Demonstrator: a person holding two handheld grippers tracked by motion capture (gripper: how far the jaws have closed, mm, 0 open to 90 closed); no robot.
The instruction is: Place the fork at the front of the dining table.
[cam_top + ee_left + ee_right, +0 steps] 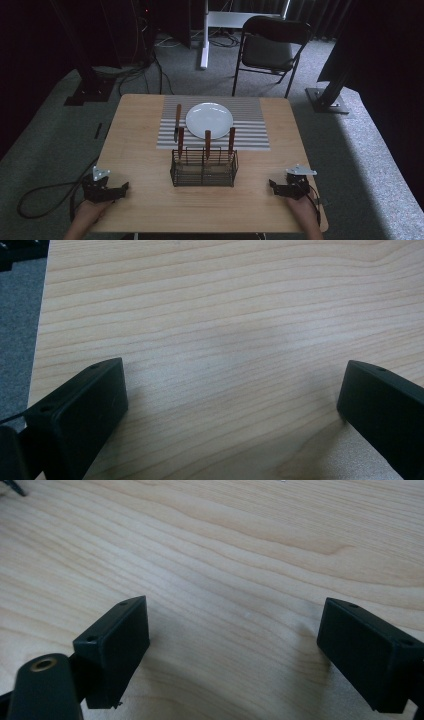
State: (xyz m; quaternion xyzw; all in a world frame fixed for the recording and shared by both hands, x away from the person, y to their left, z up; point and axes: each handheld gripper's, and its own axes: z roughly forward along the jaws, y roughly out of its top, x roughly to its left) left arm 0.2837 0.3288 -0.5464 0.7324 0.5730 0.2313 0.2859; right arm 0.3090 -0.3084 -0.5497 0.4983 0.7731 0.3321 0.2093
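While I look down from the high view, the wooden table (140,145) is the largest thing, squared off on grey carpet (45,135) with open floor on every side and a black folding chair (270,47) standing well back beyond its far edge. On the far half lies a striped placemat (250,127), its far edge near the table's far edge, and a white plate (209,120) sits on it. Just left of the plate a knife (177,122) lies on the mat, wooden handle pointing away from me. Nearer, at mid-table, stands a black wire caddy (203,169) with three wooden handles (207,140) sticking up out of it; what is at their lower ends I cannot make out through the wires. Bare wood runs wide to either side of the caddy and in front of it. My left gripper (119,189) rests at the near left corner, close to the table's left edge, and my right gripper (274,185) at the near right corner, both well apart from the caddy. In the left gripper view the jaws stand wide with plain wood grain between them and the table edge and carpet at the upper left; the right gripper view shows its jaws equally wide over bare wood. My forearms are cut off by the bottom of the high view.
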